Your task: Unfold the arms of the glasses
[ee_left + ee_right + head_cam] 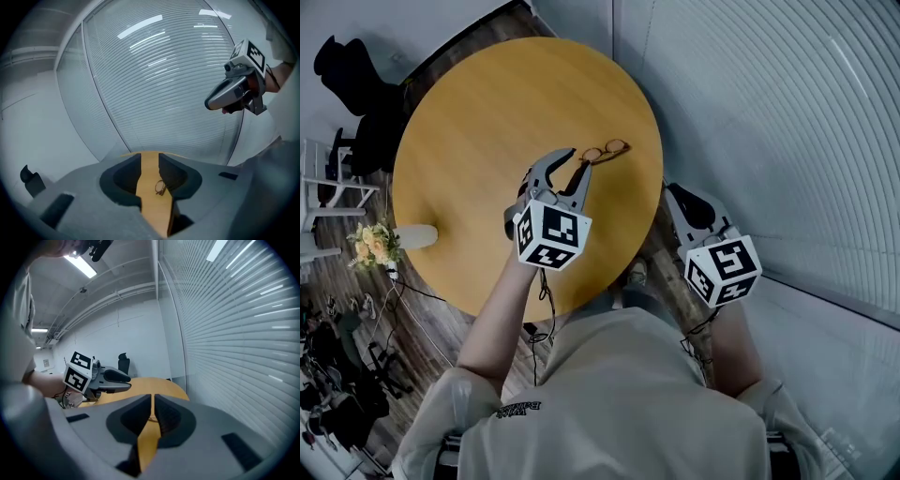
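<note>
A pair of thin brown-rimmed glasses lies on the round wooden table, near its far right rim. My left gripper is over the table just short of them, jaws open and empty. In the left gripper view the glasses show in the gap between the open jaws, down on the tabletop and apart from the pads. My right gripper hangs off the table's right edge, jaws shut with nothing in them. The right gripper view looks across the table at the left gripper.
A white vase with yellow flowers stands at the table's left rim. A black chair sits beyond the table at far left. A glass wall with blinds runs along the right side.
</note>
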Tool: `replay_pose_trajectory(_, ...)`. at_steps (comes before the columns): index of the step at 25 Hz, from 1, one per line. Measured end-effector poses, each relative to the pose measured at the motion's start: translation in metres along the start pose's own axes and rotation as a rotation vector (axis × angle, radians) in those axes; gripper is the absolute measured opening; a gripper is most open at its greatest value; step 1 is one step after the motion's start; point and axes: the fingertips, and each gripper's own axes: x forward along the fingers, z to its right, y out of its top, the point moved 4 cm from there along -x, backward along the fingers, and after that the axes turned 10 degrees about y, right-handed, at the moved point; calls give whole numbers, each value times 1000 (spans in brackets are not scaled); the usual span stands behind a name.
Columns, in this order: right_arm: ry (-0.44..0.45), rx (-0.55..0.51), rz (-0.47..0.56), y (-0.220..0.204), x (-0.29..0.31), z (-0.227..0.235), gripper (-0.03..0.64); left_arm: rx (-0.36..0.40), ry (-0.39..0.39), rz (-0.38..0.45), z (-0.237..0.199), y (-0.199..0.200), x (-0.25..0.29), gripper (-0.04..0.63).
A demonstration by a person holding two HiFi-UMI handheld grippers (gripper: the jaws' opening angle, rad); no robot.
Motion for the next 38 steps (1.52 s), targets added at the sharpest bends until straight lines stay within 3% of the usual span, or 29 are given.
replay_pose_trajectory(7,-4,-7,-50,-11,23,24,40,37,-40,-58,6,-11,38,123)
replay_pose_trajectory(14,-9,-10,-84,-24,48,36,40,8,-95,-123,18,-38,74,124)
replay_pose_trajectory(38,4,44,-191,-84,72,61,40,223,-163,-323,76,-118,179,124)
